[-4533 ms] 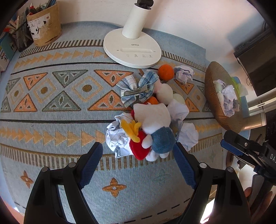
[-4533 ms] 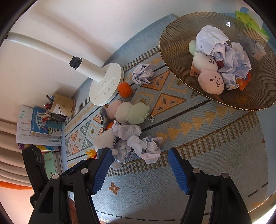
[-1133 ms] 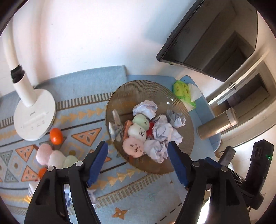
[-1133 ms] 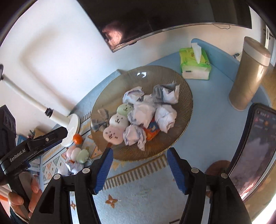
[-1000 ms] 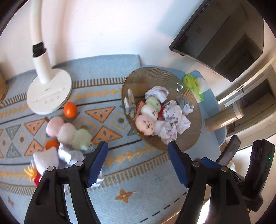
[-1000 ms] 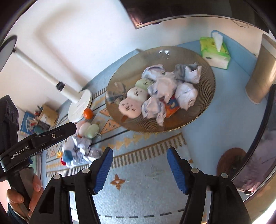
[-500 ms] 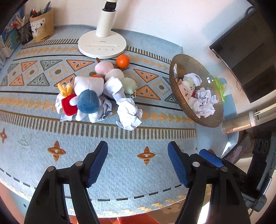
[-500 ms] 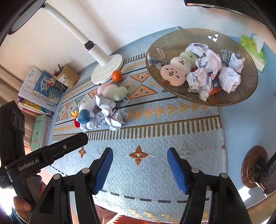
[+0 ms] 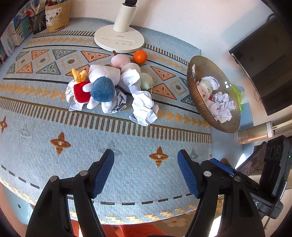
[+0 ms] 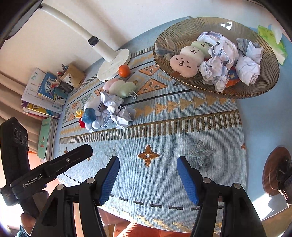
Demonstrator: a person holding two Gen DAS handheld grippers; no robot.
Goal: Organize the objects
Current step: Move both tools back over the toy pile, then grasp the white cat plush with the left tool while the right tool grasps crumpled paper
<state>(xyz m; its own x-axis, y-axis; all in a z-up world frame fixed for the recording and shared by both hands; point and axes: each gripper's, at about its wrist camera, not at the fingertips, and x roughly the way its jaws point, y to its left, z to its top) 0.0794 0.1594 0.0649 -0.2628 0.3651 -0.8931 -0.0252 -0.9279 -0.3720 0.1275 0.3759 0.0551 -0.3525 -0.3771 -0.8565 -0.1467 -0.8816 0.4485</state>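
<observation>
A pile lies mid-mat: a white plush toy with a blue head point(image 9: 102, 89) point(image 10: 90, 114), crumpled paper balls point(image 9: 144, 105) point(image 10: 120, 114), round pastel plushies point(image 9: 127, 66) point(image 10: 120, 86) and an orange point(image 9: 139, 56) point(image 10: 124, 70). A brown ribbed bowl point(image 9: 196, 63) point(image 10: 270, 80) at the right holds paper balls, a checked bow and a bunny plush point(image 10: 186, 60). My left gripper point(image 9: 146, 173) and right gripper point(image 10: 147, 178) are both open and empty, well above the mat's near edge.
A white lamp base point(image 9: 119, 39) point(image 10: 114, 62) stands behind the pile. A pen holder point(image 9: 56, 15) and books point(image 10: 42, 93) are at the far left. A green tissue pack point(image 10: 272, 42), a tan cylinder point(image 9: 255, 134) and a dark monitor point(image 9: 264, 60) are at the right.
Both grippers have pulled back and up from over the bowl to the mat's near edge. The checked bow has gone from the pile into the bowl. Both stay open.
</observation>
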